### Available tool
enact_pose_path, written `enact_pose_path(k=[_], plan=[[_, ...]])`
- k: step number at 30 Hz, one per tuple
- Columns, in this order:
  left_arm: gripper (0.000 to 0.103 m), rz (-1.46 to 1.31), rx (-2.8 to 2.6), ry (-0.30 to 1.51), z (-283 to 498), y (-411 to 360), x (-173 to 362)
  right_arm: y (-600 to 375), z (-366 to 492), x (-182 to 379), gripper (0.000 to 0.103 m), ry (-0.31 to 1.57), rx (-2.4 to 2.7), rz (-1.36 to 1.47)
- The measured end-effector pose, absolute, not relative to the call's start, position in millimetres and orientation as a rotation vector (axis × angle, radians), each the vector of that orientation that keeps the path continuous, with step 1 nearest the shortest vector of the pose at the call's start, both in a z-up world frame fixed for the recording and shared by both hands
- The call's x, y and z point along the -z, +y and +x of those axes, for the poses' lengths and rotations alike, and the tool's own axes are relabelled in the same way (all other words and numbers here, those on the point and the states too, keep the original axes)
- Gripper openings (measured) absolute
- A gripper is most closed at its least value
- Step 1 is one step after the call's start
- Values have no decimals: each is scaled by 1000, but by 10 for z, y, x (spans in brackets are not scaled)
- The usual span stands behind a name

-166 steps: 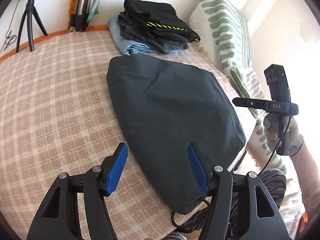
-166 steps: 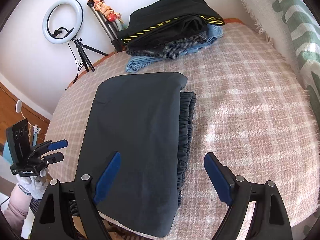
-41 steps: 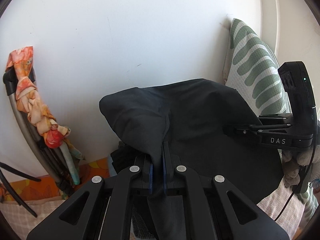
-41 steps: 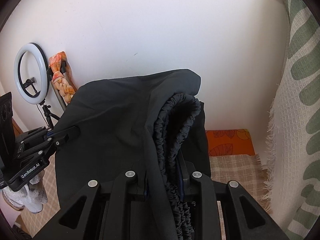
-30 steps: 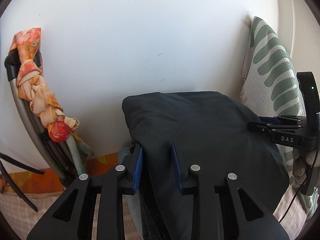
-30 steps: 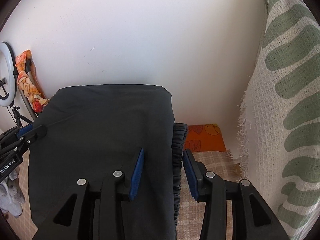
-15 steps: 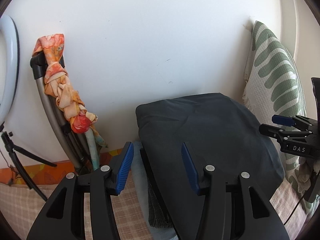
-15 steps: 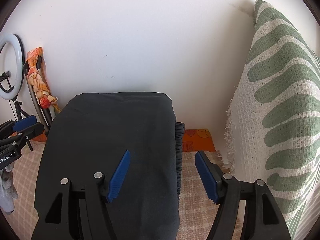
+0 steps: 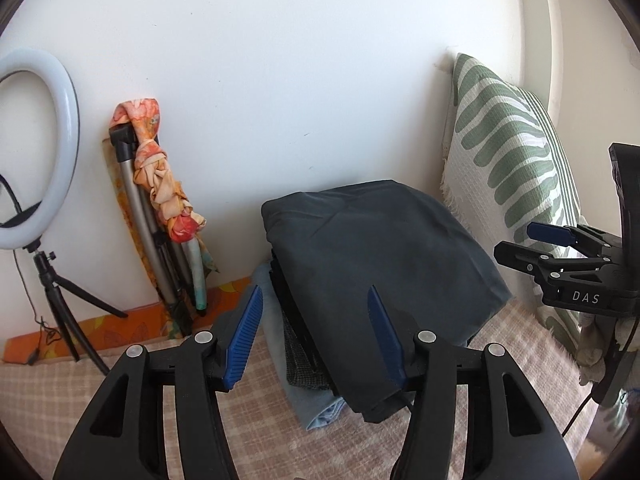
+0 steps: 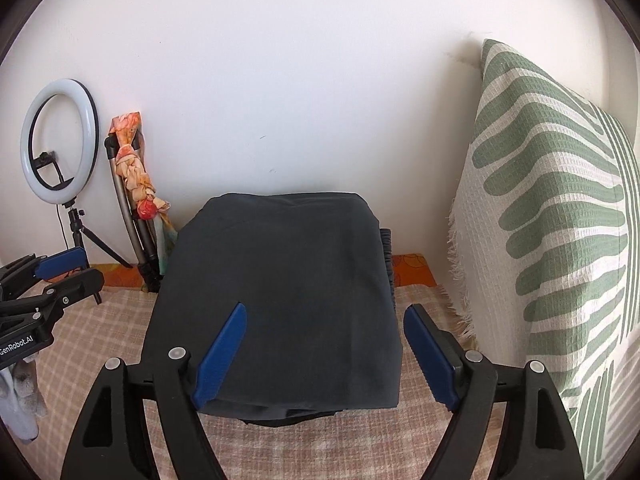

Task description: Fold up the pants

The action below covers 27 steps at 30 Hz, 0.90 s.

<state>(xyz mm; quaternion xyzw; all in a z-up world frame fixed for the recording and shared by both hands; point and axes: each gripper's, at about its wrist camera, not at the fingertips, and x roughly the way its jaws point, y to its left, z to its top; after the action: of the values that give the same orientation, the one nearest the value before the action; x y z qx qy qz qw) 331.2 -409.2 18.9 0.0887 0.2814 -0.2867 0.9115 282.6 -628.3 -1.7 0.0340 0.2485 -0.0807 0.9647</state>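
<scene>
I'm looking at the folded dark charcoal pants (image 9: pixel 380 264) (image 10: pixel 280 292) sitting flat on top of a stack of folded clothes (image 9: pixel 308 372) at the far end of the pink-and-cream plaid bed cover (image 9: pixel 48 400) (image 10: pixel 320 452), close to the white wall (image 9: pixel 280 80). My left claw (image 9: pixel 316 332) is hanging wide apart just in front of the stack, its blue ribbed pads (image 9: pixel 242 340) gripping nothing. My right claw (image 10: pixel 324 352) is likewise spread wide, one blue pad (image 10: pixel 220 352) showing over the near edge of the pants and the other off to the side, neither pinching the cloth; whether either is brushing it, I can't tell. The elastic waistband (image 10: pixel 387 264) is peeking out along the right edge of the fold. A light blue garment (image 9: pixel 316 404) is sticking out at the bottom of the stack. To the right a green-and-white leaf-patterned cushion (image 9: pixel 512 184) (image 10: pixel 560 240) is leaning upright beside the pile. Off to the left a white ring light on a black tripod (image 9: pixel 48 160) (image 10: pixel 60 144) is standing by the wall, with an orange floral cloth knotted round folded metal poles (image 9: pixel 160 184) (image 10: pixel 136 176) leaning next to it.
</scene>
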Motion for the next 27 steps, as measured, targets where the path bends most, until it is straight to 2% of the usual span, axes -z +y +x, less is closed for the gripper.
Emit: enact_pose_path(k=[2,9,11,12,27], plan=[[54,185,592,569,3190,-4007,-220,-6192,2671,26,93,496,183,58],[55,159,618,574,2811,-3652,-220,-5823,2163,122,94,466,218,34],[64,151,620,574,2707,-3534,-202,-5743,2044,169,94,460,224,44],[65,147,617,570,2650,-3474,-191,-5702,1988,192,94,458,221,50],[67,136,599,539,1889,-2744,17,-4967,1311,488,94,413,229,25]])
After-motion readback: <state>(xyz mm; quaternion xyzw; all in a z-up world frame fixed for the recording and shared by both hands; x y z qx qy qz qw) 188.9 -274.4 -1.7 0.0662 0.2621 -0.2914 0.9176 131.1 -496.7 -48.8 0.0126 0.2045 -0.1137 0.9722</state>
